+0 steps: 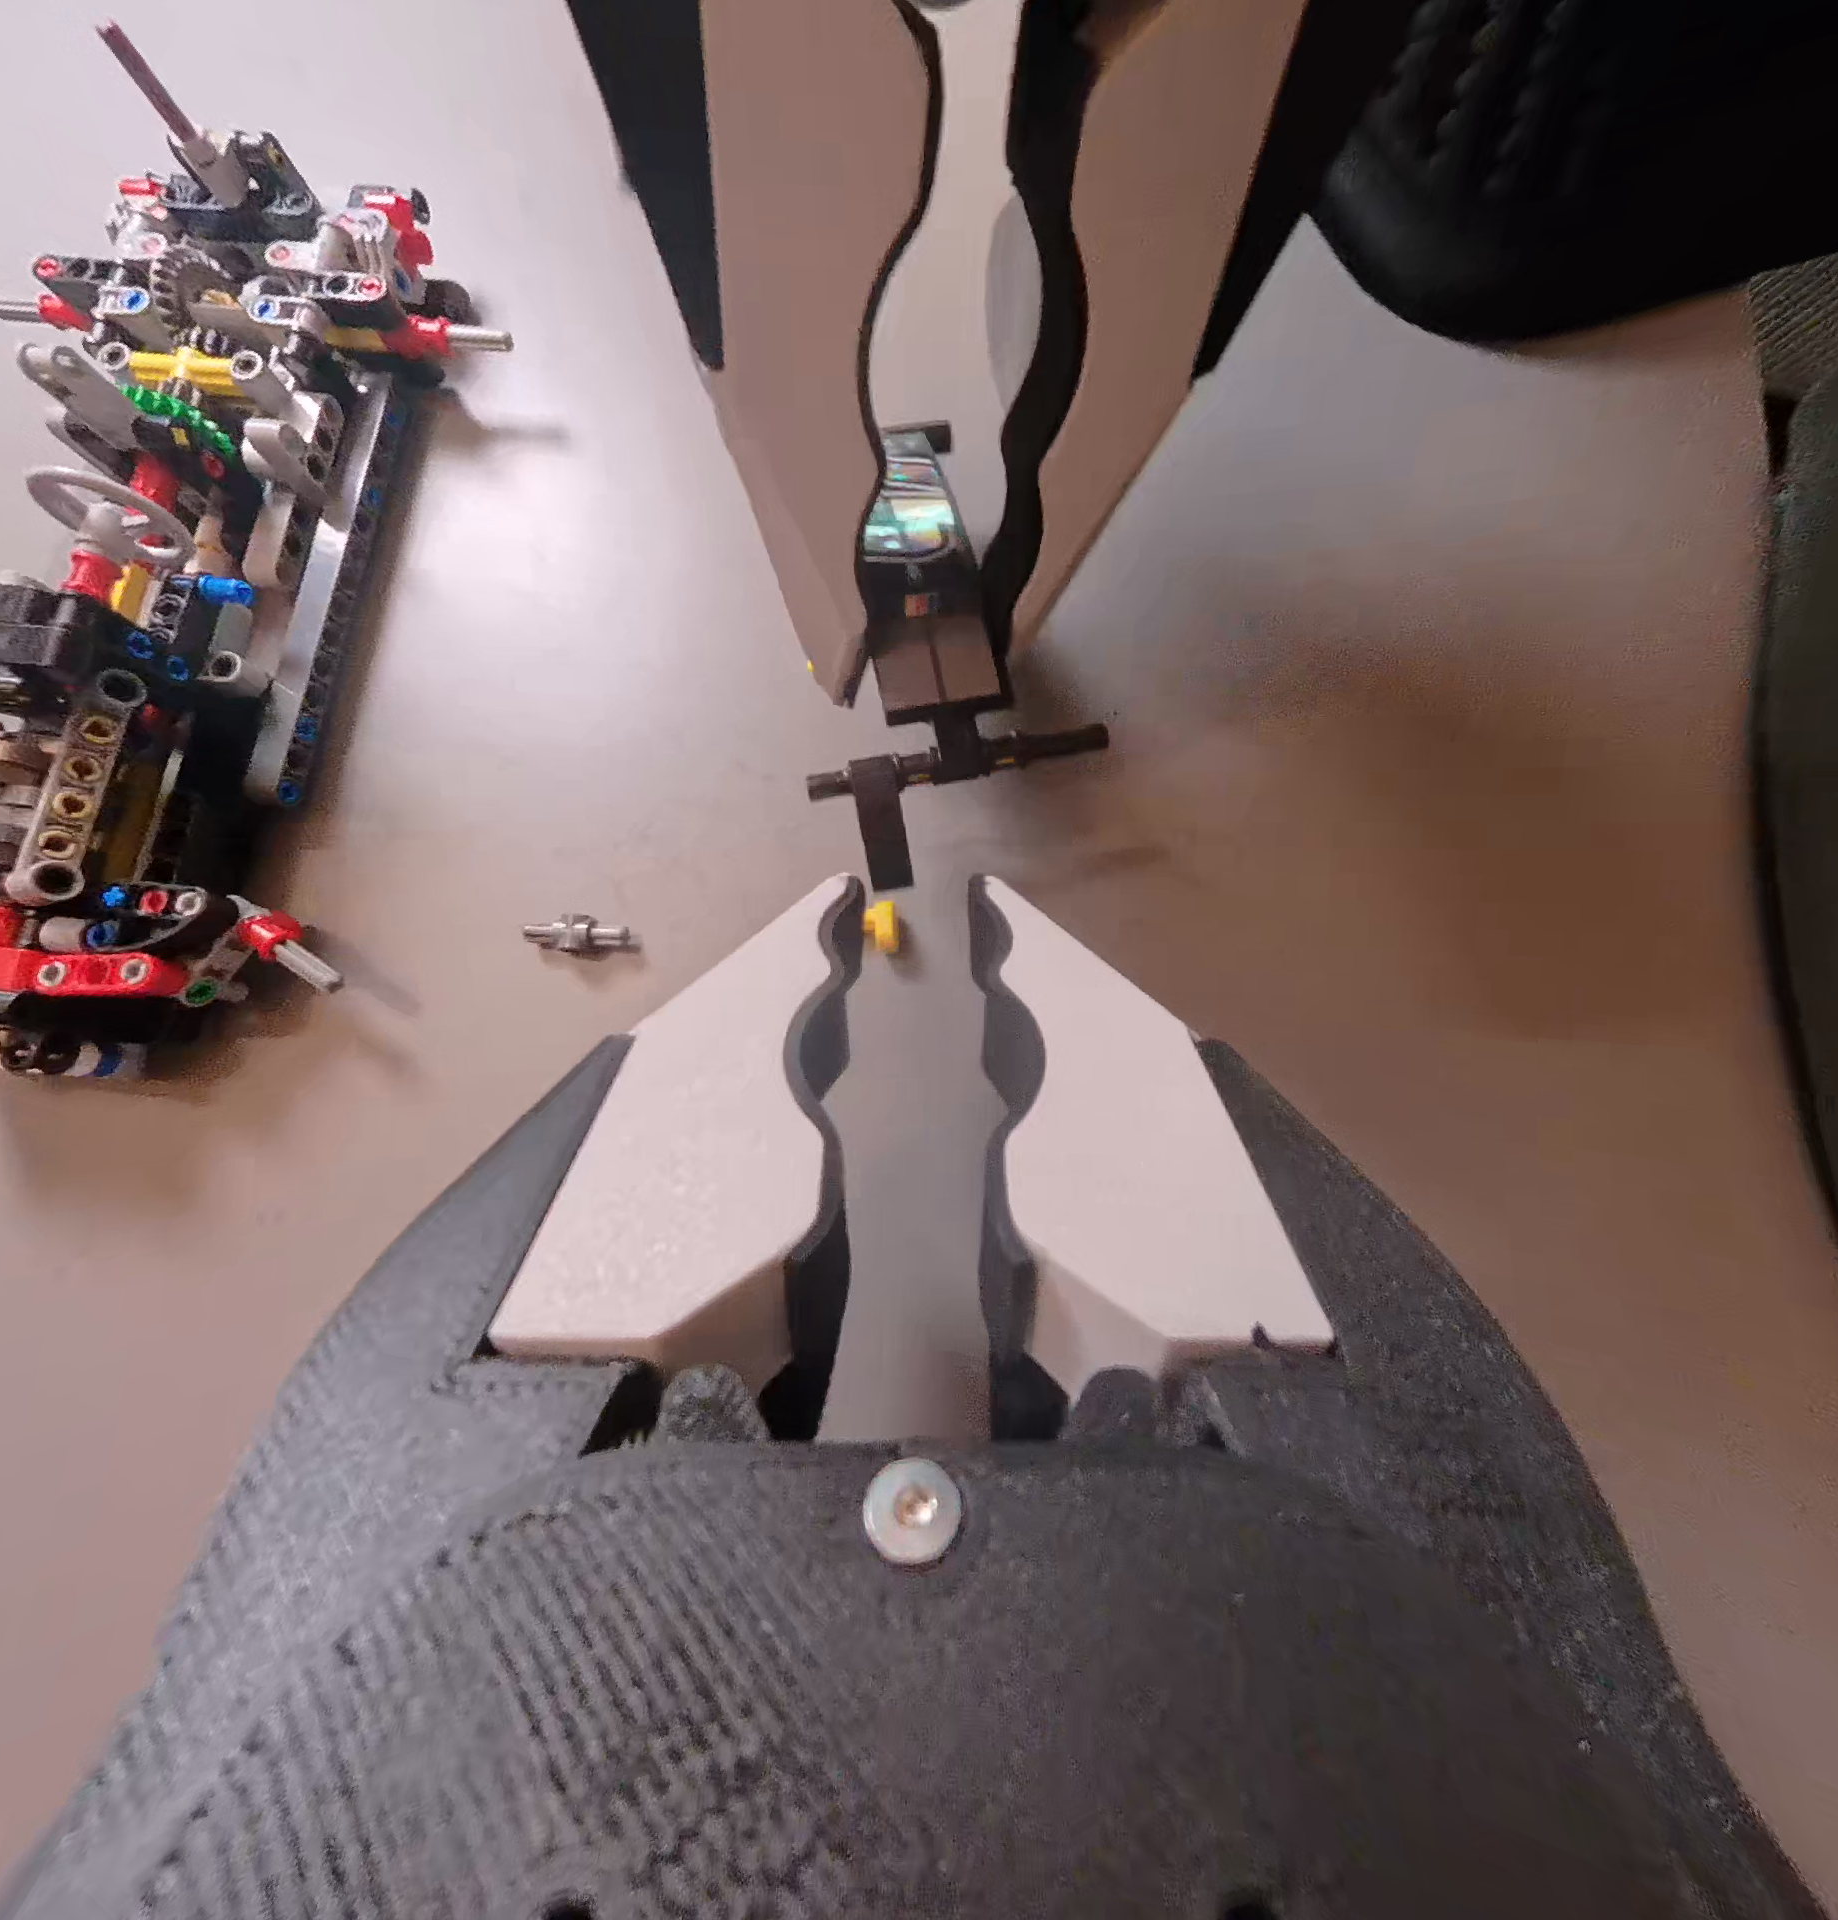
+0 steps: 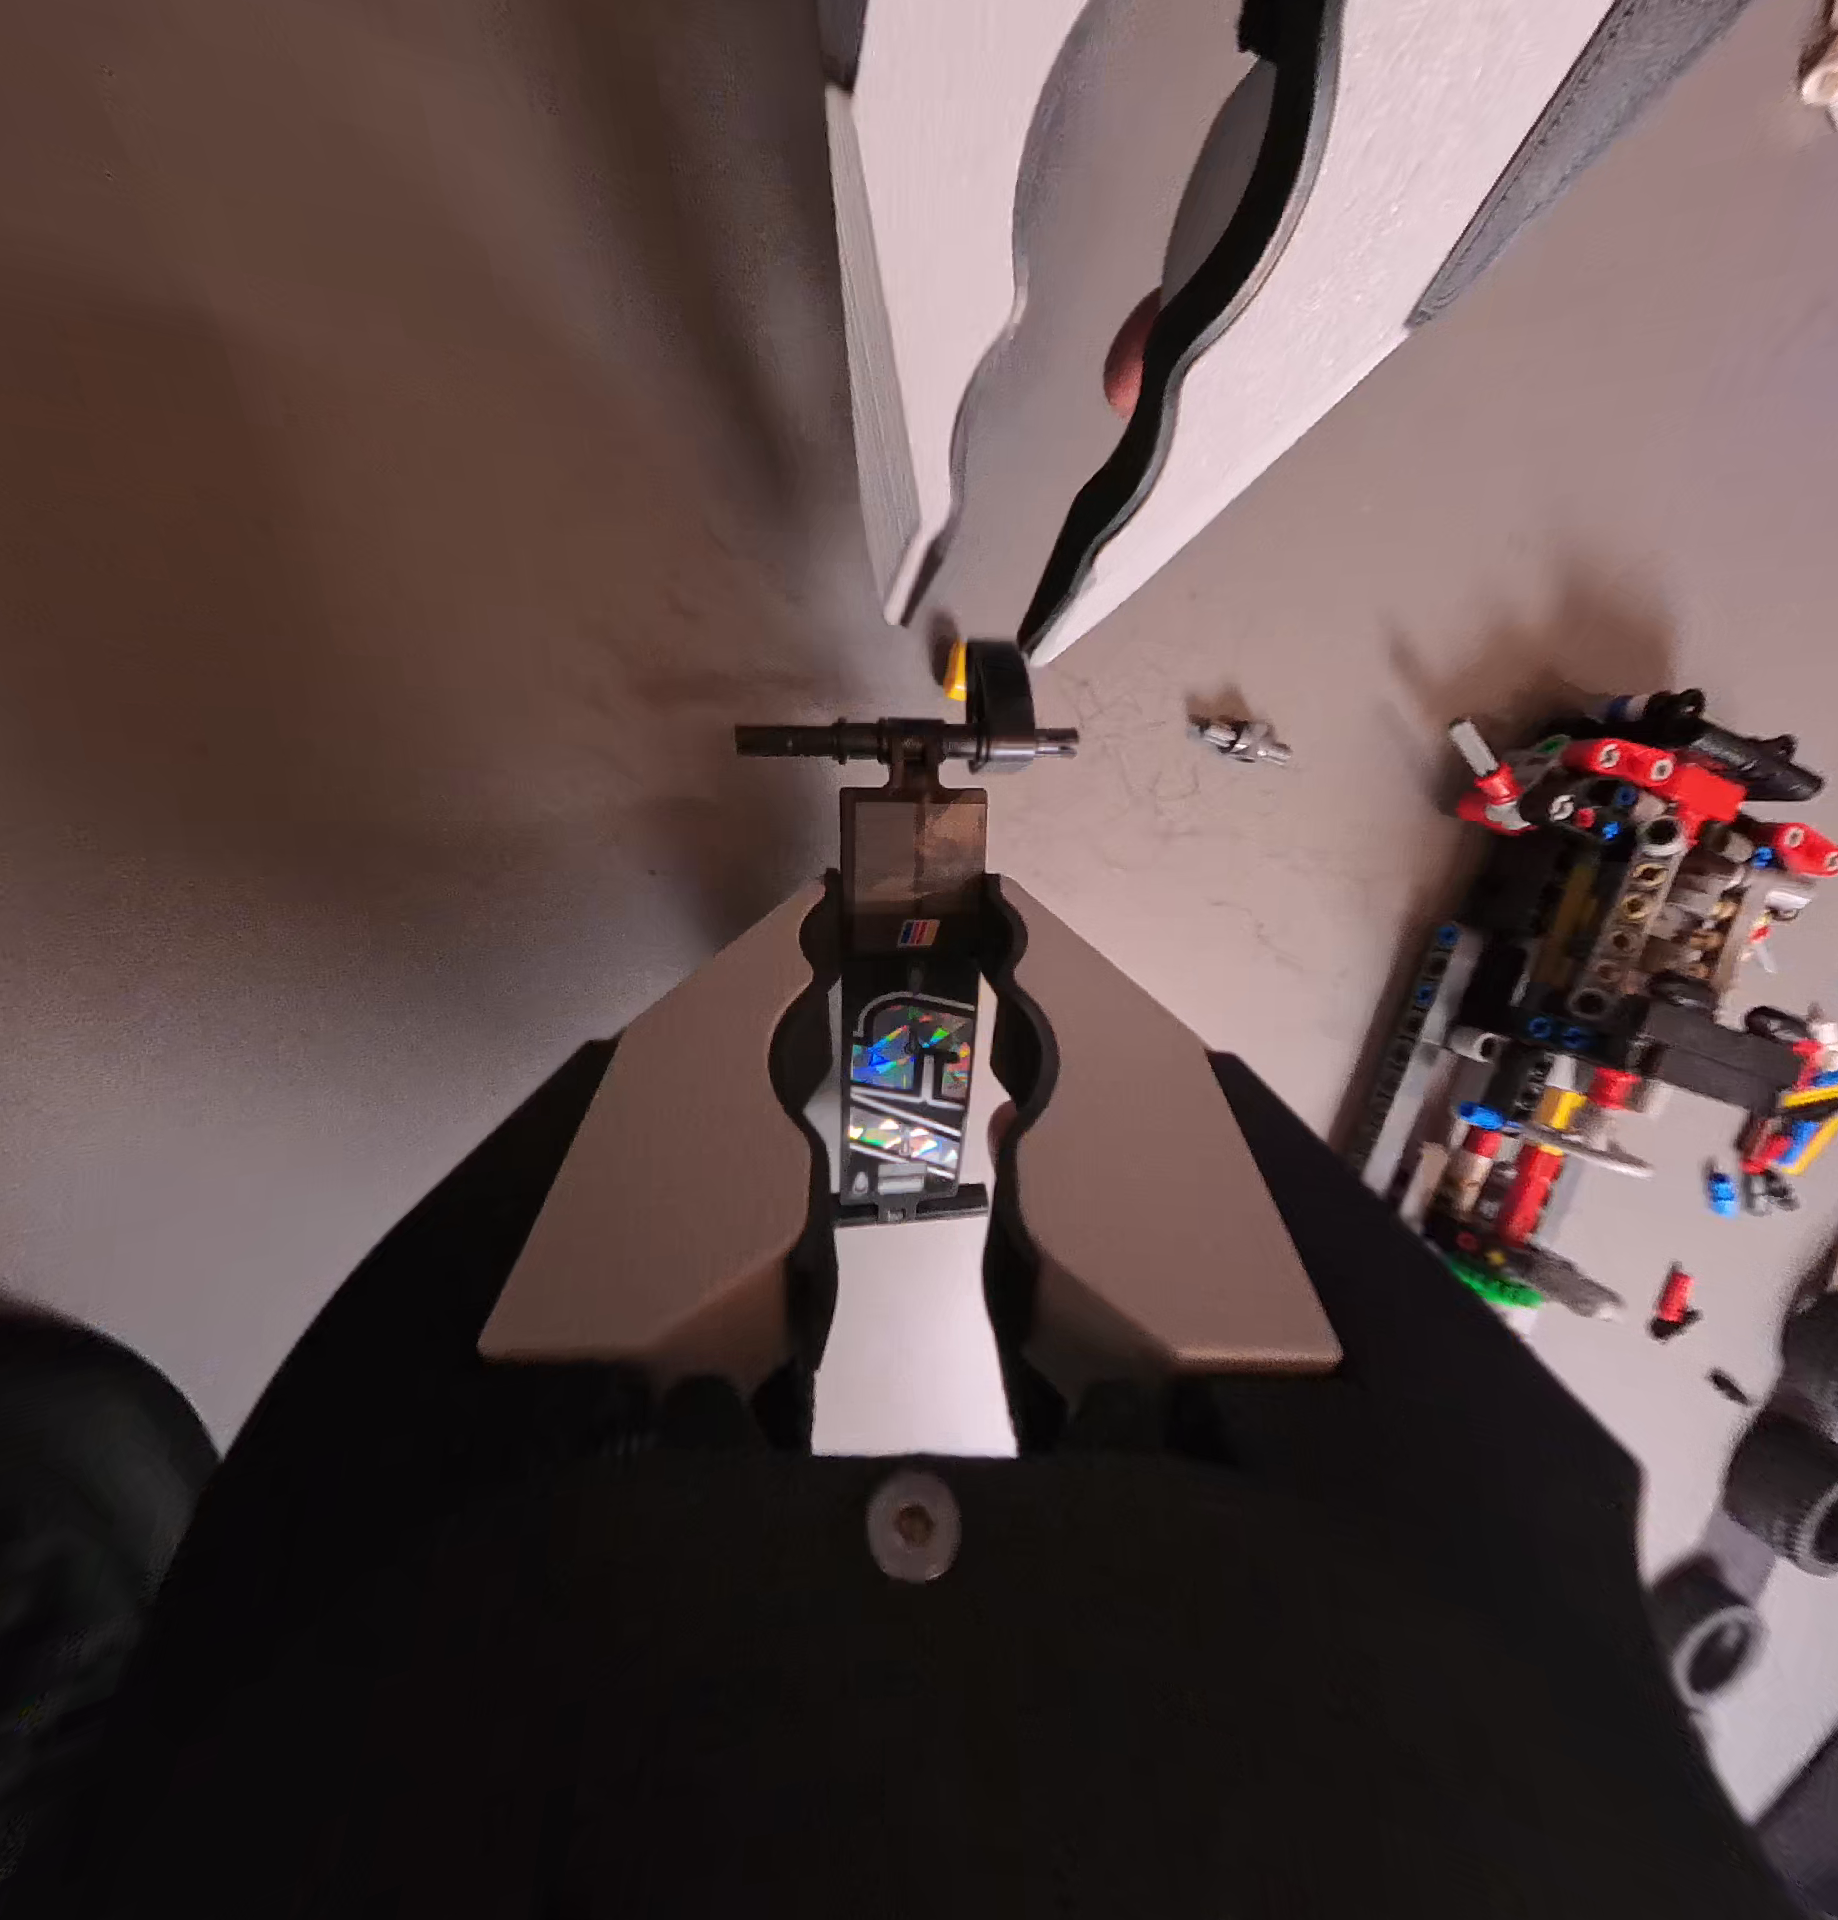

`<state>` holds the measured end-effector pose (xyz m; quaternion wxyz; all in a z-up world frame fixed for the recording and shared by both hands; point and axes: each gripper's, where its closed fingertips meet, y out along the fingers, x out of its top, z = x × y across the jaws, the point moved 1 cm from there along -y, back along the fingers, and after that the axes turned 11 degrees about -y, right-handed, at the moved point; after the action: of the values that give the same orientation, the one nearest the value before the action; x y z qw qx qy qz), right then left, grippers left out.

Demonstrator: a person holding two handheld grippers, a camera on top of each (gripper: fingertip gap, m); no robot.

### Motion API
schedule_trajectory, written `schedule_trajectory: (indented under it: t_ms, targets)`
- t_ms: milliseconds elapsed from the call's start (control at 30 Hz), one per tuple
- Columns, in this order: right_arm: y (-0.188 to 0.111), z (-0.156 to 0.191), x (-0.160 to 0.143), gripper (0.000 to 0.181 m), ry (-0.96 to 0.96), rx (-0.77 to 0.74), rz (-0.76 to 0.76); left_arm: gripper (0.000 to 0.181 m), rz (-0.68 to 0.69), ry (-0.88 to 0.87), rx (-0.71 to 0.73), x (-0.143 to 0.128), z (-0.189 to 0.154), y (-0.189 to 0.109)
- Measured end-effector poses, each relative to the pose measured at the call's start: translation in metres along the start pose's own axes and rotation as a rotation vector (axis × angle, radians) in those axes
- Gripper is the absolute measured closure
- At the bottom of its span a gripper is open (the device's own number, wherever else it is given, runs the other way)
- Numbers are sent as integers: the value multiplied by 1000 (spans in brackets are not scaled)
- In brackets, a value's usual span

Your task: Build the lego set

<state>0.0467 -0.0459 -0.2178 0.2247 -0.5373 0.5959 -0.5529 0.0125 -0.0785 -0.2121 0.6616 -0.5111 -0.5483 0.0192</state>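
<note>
My right gripper (image 2: pixel 910 894) is shut on a black panel (image 2: pixel 910 1081) with a shiny sticker and a smoky clear front. The panel's front clips onto a black axle (image 2: pixel 790 743) lying crosswise. A short black lift arm (image 1: pixel 887 831) sits on that axle and points at my left gripper (image 1: pixel 910 894). The left gripper is open, its fingertips on either side of the arm's end. A small yellow piece (image 1: pixel 882 925) shows between those tips, near the left pad; I cannot tell if it is attached to the arm. The right gripper (image 1: pixel 925 665) comes in from above in the left wrist view.
The half-built Lego car chassis (image 1: pixel 167 582) lies on the beige table (image 1: pixel 541 582), also in the right wrist view (image 2: pixel 1621 987). A loose grey pin (image 1: pixel 579 933) lies between it and the grippers. Black tyres (image 2: pixel 1808 1507) and small loose parts lie beyond the chassis. My hands' fingertips stand some 4 cm from each other.
</note>
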Motion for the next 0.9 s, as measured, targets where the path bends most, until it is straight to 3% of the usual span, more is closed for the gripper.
schedule_trajectory:
  t_ms: [167,333,467,667,833,900]
  targets:
    - [-9,-24,-20,158,-219,98,179,159,-34,-35,22,-4,19,-8]
    - [13,-40,-26,157,-401,205,256,160,-13,-73,70,-19,39,0]
    - [26,-40,-20,157,-404,253,158,161,-11,-69,79,-22,44,-1]
    - [22,-34,-31,158,-343,279,85,164,-34,-56,94,-21,48,-1]
    - [9,-29,7,158,-278,246,-156,156,-138,-50,8,-5,35,-3]
    - [12,-27,8,158,-290,233,-156,150,-164,-77,-60,-2,27,-2]
